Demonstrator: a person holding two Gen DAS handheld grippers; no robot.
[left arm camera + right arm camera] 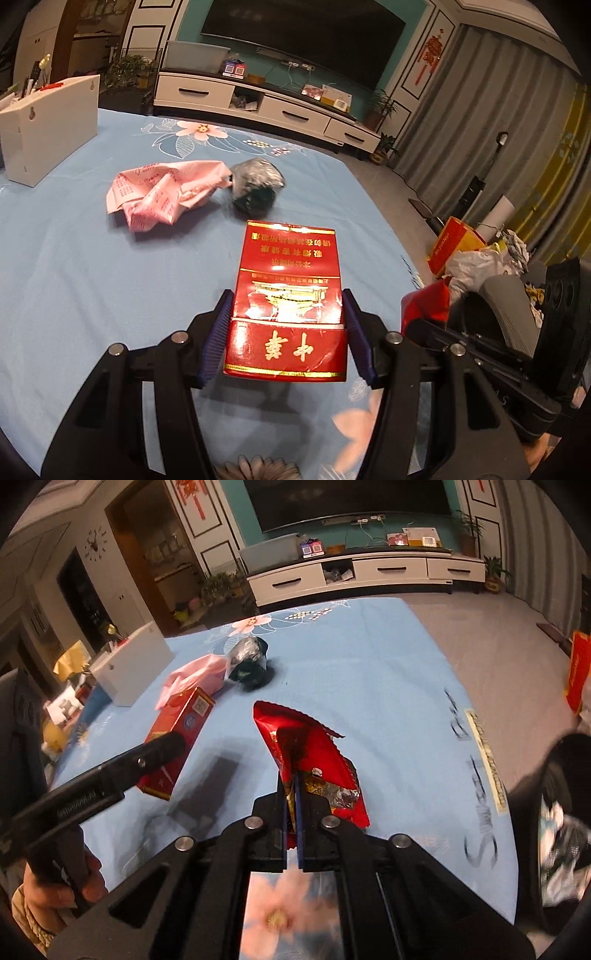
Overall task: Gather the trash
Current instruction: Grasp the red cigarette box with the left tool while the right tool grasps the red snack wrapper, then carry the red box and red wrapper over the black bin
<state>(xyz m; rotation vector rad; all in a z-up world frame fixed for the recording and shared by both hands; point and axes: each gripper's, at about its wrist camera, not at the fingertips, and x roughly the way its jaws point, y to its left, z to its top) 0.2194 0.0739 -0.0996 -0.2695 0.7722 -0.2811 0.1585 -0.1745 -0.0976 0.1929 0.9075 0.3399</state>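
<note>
My left fingers [286, 332] were clamped on the red box [288, 295], my right fingers [291, 801] on the red wrapper [306, 746], both above the bench [74, 277]. The pink bag [159, 192] and dark bag [256, 184] lay far, uncollected. The bin [517, 295] on the right already held trash.

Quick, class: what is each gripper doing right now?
Left gripper: shut on the red box.
Right gripper: shut on the red wrapper.

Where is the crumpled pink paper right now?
The pink paper lies on the blue tablecloth, touching the black plastic wad, beyond the red cigarette box.
</note>
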